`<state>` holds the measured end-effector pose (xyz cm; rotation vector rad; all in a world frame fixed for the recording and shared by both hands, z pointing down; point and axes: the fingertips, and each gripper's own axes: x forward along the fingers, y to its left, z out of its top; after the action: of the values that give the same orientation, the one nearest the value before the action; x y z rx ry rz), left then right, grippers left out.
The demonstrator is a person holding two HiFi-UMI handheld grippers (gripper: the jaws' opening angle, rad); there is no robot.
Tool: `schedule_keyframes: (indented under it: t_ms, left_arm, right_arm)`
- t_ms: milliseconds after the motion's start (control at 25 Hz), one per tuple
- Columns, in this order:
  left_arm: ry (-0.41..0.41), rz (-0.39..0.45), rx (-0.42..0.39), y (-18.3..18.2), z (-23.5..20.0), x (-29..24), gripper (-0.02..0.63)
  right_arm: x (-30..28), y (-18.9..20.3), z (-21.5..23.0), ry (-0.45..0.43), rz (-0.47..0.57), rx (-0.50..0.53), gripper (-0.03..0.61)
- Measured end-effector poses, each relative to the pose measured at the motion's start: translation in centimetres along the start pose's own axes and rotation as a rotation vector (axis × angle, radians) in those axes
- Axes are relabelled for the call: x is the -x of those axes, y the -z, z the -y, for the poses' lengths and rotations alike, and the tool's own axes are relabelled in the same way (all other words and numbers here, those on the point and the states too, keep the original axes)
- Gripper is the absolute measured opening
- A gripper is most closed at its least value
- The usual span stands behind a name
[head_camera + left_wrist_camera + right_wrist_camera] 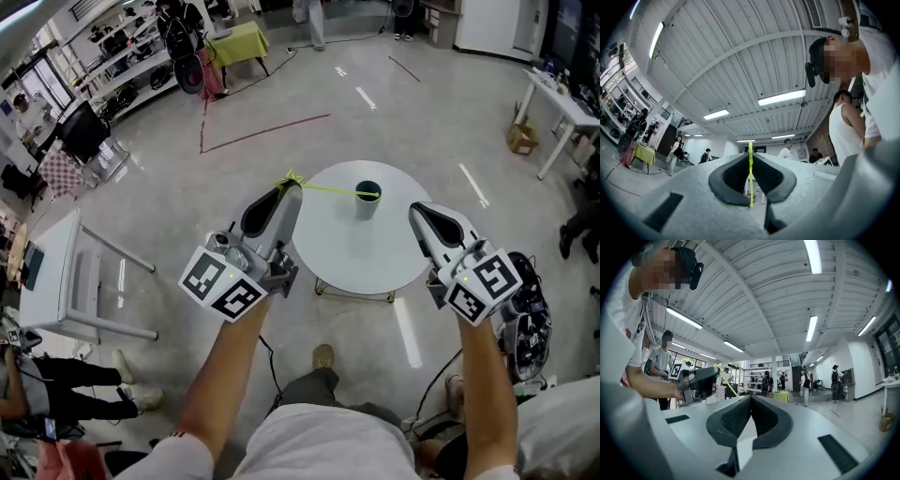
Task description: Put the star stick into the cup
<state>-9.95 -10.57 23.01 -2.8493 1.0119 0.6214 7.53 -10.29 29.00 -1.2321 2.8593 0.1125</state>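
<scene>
Star stick (pixel 330 188) is pinched in the closed left gripper (pixel 292 184), star end at the jaws. Its far tip is at the cup (pixel 367 201) mouth on the round table (pixel 342 258), apparently not yet dropped in. Right gripper (pixel 418 212) is closed and empty, near the cup.

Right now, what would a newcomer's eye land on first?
The thin yellow-green star stick, pinched in the left tool, stretches across to the mouth of the dark cup. The cup stands on a small round white table at centre; the right tool hovers shut and empty at its right edge.
</scene>
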Motion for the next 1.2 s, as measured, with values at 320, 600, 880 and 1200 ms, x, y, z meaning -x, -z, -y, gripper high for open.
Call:
schedule_keyframes:
  t_ms: [320, 600, 880, 1200]
  left_arm:
    - [0.049, -0.039, 0.026, 2.2, -6.5, -3.4, 0.028]
    - [0.107, -0.095, 0.050, 4.7, -10.3, -5.3, 0.028]
    - [0.126, -0.141, 0.066, 7.2, -11.8, -6.9, 0.028]
    - [0.129, -0.211, 0.057, 10.2, -12.2, -9.3, 0.028]
  right_arm:
    - [-5.8, 0.7, 3.7, 0.056, -0.033, -0.001, 0.011]
    - [-9.5, 2.0, 5.7, 0.105, -0.068, -0.003, 0.012]
    - [-10.2, 3.5, 7.6, 0.130, -0.120, -0.004, 0.012]
    - [-10.7, 5.3, 10.5, 0.121, -0.166, -0.010, 0.011]
